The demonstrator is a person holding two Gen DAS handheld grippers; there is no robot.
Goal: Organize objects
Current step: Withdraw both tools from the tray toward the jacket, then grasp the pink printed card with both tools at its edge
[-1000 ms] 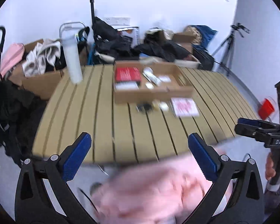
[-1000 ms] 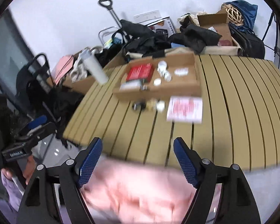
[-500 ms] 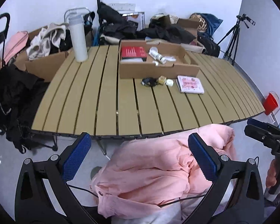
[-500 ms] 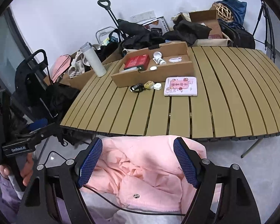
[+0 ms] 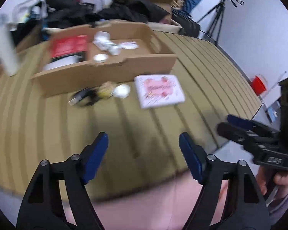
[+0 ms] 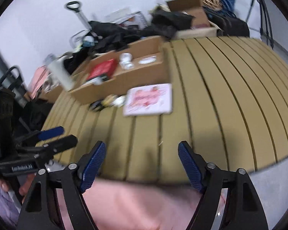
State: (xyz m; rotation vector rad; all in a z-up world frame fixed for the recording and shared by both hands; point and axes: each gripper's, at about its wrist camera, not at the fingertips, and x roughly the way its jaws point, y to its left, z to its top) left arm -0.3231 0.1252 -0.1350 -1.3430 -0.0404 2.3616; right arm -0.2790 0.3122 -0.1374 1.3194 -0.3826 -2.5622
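My left gripper (image 5: 143, 140) hangs over the near part of the slatted wooden table (image 5: 48, 134), jaws closing with nothing between them. My right gripper (image 6: 142, 149) is likewise over the near edge, jaws closing on nothing. Ahead lies a pink-and-white flat pack (image 5: 159, 91) beside a white round piece (image 5: 122, 91), a yellowish piece (image 5: 105, 92) and a black item (image 5: 84, 97). Behind them stands an open cardboard box (image 5: 105, 71) with a red pack (image 5: 69, 47) and small white things inside. Everything is blurred.
A pink garment (image 6: 134, 207) lies below the table's near edge. A white bottle (image 6: 60, 74) stands at the far left of the table. Bags, clothes and boxes (image 6: 172, 19) pile up behind it; a tripod (image 5: 218, 13) and red bucket (image 5: 259, 83) stand to the right.
Both grippers have swept forward and down over the table's near edge, and their jaws have narrowed. The pink garment has slid to the bottom of both views.
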